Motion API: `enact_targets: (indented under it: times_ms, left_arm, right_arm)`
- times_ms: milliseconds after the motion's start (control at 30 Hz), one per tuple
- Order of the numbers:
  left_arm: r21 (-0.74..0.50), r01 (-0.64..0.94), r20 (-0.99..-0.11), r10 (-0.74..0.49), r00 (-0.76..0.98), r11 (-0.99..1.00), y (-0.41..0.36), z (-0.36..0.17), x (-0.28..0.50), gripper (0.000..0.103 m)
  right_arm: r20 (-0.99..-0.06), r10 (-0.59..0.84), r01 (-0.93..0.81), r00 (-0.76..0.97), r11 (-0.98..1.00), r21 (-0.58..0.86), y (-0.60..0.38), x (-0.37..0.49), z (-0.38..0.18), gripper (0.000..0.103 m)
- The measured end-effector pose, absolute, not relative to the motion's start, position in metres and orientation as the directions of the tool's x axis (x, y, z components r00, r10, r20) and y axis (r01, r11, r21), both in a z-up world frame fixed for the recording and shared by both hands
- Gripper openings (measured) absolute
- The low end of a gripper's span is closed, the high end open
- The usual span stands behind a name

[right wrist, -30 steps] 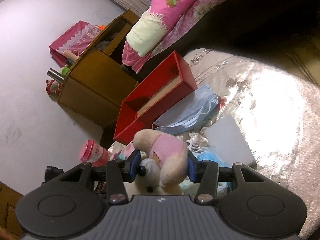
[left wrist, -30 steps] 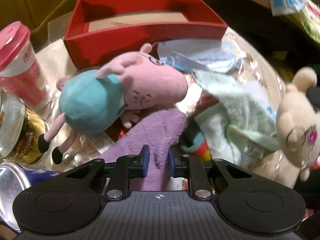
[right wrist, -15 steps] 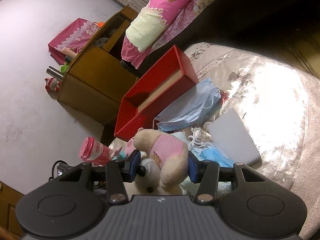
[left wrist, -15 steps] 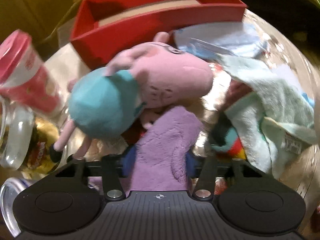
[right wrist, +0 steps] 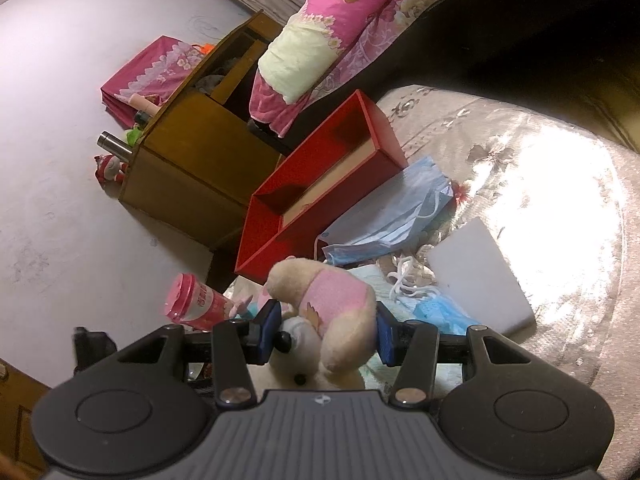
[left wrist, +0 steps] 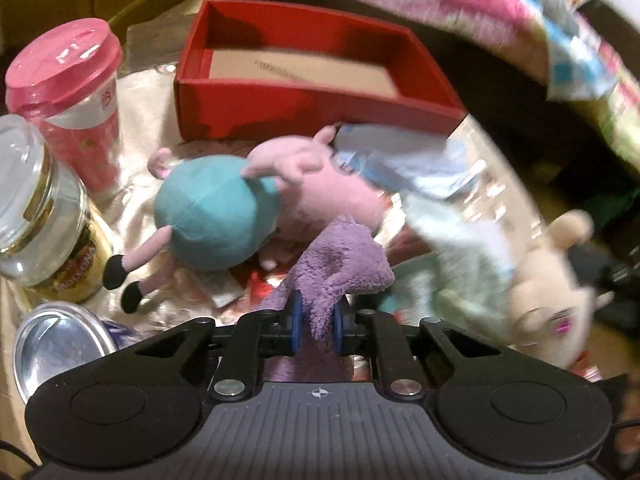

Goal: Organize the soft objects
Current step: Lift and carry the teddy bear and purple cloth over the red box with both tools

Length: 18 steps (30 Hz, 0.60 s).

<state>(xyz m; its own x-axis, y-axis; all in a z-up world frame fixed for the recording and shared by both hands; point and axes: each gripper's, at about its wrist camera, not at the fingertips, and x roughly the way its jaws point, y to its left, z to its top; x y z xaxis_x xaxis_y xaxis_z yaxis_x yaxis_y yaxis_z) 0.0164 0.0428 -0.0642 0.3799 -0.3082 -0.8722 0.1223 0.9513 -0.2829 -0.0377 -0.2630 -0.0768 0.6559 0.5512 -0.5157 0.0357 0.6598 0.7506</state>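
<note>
Left gripper [left wrist: 315, 327] clamped on the purple cloth [left wrist: 340, 268]; its jaws have just been closing and the fleece bunches tight between the blue pads, near edge pinched so the rest can trail, probably for a carry to the box. Cloth is shaggy, limp, drapes in a fold over the near clutter. Right gripper [right wrist: 325, 330] grips the cream bear [right wrist: 328, 320] across its pink-shirted body, jaws partly apart around the bulk, pads pressing both sides; stuffed, squashy, round-limbed, so a wide hold suits it. Just beyond the cloth lies the pig plush [left wrist: 256, 204], on its side, teal felt body, pink snout, thin legs with black feet, touching the cloth's far edge. Left of it, hard items not for this task: a metal can [left wrist: 60, 340], a glass jar [left wrist: 40, 216] and a pink-lidded cup [left wrist: 68, 92], grouped at the table's left edge. Right of the pig, a pale mint towel [left wrist: 460, 256], terry, crumpled; blurred. Further back, flat pleated blue masks [right wrist: 392, 220] lie against the box. Farthest, the red box [left wrist: 304, 76], rigid card, open top, bare tan floor, nothing soft in it yet; likely the drop spot. Shiny satin tablecloth [right wrist: 560, 184] under all.
</note>
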Motion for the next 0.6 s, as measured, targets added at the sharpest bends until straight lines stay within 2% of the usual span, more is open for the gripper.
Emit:
enact_targets:
  times_ms: [267, 600]
  left_arm:
    - [-0.391, 0.111, -0.789, -0.395, 0.471, 0.914, 0.050, -0.032, 0.011, 0.013]
    - [-0.446, 0.137, -0.698, -0.440, 0.565, 0.885, 0.047, 0.001, 0.019, 0.013]
  right_arm:
    - [-0.503, 0.550, 0.023, 0.667, 0.660, 0.751, -0.257, -0.035, -0.075, 0.020]
    - [-0.417, 0.548, -0.066, 0.725, 0.658, 0.750, -0.243, -0.029, -0.050, 0.019]
